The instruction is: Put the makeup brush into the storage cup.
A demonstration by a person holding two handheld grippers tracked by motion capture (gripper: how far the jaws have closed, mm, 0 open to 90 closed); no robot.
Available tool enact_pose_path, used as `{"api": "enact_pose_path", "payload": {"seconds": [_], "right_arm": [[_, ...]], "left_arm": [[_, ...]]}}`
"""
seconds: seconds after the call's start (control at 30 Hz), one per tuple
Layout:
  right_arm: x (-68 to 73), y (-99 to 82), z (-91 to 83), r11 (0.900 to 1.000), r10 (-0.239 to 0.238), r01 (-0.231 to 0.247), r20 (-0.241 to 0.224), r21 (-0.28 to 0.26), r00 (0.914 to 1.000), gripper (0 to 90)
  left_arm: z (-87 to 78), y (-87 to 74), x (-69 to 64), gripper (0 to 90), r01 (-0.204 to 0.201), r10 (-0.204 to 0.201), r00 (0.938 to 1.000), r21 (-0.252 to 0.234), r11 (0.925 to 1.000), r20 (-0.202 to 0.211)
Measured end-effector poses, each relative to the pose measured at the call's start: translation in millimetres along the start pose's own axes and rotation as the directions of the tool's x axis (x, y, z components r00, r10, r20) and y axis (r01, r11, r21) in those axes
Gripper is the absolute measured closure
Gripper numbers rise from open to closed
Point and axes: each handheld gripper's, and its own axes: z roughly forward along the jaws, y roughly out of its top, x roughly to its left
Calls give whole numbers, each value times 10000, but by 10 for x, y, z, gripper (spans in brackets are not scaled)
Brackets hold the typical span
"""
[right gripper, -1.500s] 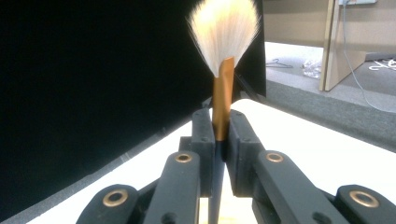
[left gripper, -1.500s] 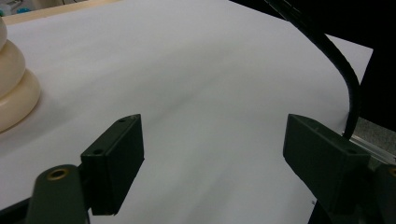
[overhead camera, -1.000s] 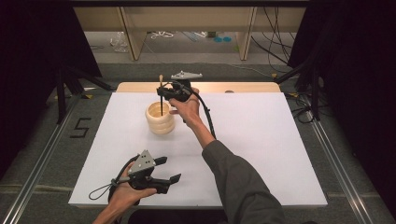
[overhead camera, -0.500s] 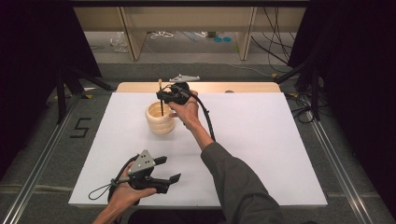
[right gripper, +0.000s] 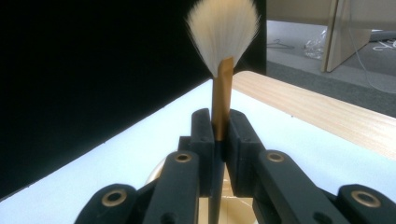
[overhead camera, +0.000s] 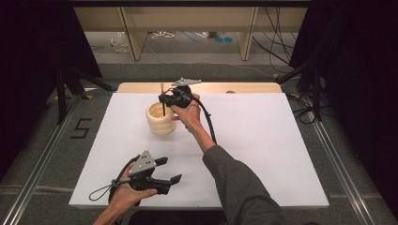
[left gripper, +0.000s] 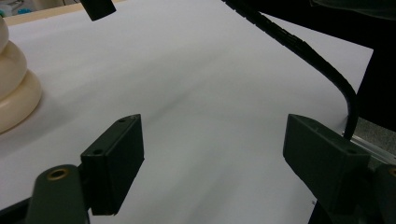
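A brush (right gripper: 223, 51) with a pale fan of bristles, a gold ferrule and a dark handle stands upright, bristles up. My right gripper (right gripper: 219, 126) is shut on it just below the ferrule. In the high view the brush (overhead camera: 162, 93) hangs with its handle end inside a cream ribbed cup (overhead camera: 161, 123) at the back left of the white sheet, with the right gripper (overhead camera: 165, 100) over the cup's rim. My left gripper (overhead camera: 170, 169) rests near the front edge, open, nothing between its jaws. From the left gripper (left gripper: 215, 154), the cup (left gripper: 11, 88) sits at the far left.
A wooden strip (overhead camera: 244, 87) runs along the back of the white sheet (overhead camera: 272, 140). The right gripper's black cable (overhead camera: 210, 126) trails along the forearm. Stand legs (overhead camera: 61, 93) and a floor mark "5" (overhead camera: 80, 128) lie left of the table; metal rails flank both sides.
The right gripper with the brush has sunk slightly toward the cup. The left gripper has stayed in place.
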Motion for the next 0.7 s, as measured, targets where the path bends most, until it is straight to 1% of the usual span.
{"api": "enact_pose_path", "payload": {"seconds": [0.03,0.07,0.1,0.13,0.17,0.23,0.27,0.3,0.33,0.37,0.4,0.47,0.5,0.53,0.57,0.6,0.63,0.7], "right_arm": [[9,-6,4,10000,58,-57,-21,47,10000,828],[6,-18,16,10000,-86,86,17,48,10000,828],[11,-20,13,9998,-39,38,30,175,10000,828],[5,-34,27,9997,-194,193,87,133,9998,829],[10,-38,20,9998,-34,33,32,186,10000,828],[2,-57,18,9997,92,-92,14,228,10000,826],[-9,-73,16,9996,112,-112,29,249,9999,810],[-13,-83,13,9994,212,-212,33,278,9998,783],[-23,-90,15,9996,172,-174,101,211,9998,735],[-26,-93,7,9988,384,-388,135,306,9992,700],[-42,-97,1,9988,414,-417,135,274,9991,656],[-50,-88,-21,9989,404,-411,274,218,9988,589],[-53,-70,-44,9985,497,-504,363,190,9981,542],[-52,-61,-57,9978,632,-640,401,188,9972,511],[-54,-47,-72,9975,700,-706,493,103,9963,482],[-56,-36,-92,9968,781,-787,480,108,9958,465],[-57,-27,-111,9969,777,-782,496,81,9957,443],[-60,-16,-144,9976,687,-691,550,47,9961,407]], "left_arm": [[-1,0,2,204,-6,6,10000,-4,10000,-2],[0,1,4,205,11,-11,10000,-31,10000,0],[-6,5,9,205,-38,38,10000,-35,10000,-21],[-11,10,17,205,-170,170,9999,-21,9999,-15],[-10,8,21,205,-106,107,9999,-71,9999,57],[-8,5,15,205,79,-79,10000,-81,9999,20],[-10,5,12,205,55,-55,10000,-47,10000,-31],[-10,5,10,204,37,-38,10000,-21,10000,-45],[-7,5,9,204,24,-24,10000,-29,10000,-27],[-7,7,11,204,-27,27,10000,-26,10000,-35],[-8,10,15,204,-125,125,9999,-7,9999,-29],[1,3,9,204,18,-18,10000,-55,10000,0],[-4,4,8,204,9,-9,10000,-8,10000,-30],[-5,7,17,204,-116,116,9999,-5,9999,-5],[-5,6,15,204,-47,47,10000,-13,10000,-15],[-4,5,11,204,34,-34,10000,-31,10000,-15],[-6,8,18,204,-106,106,9999,-26,9999,1],[-8,5,18,204,-67,67,10000,-20,10000,-48]]}}
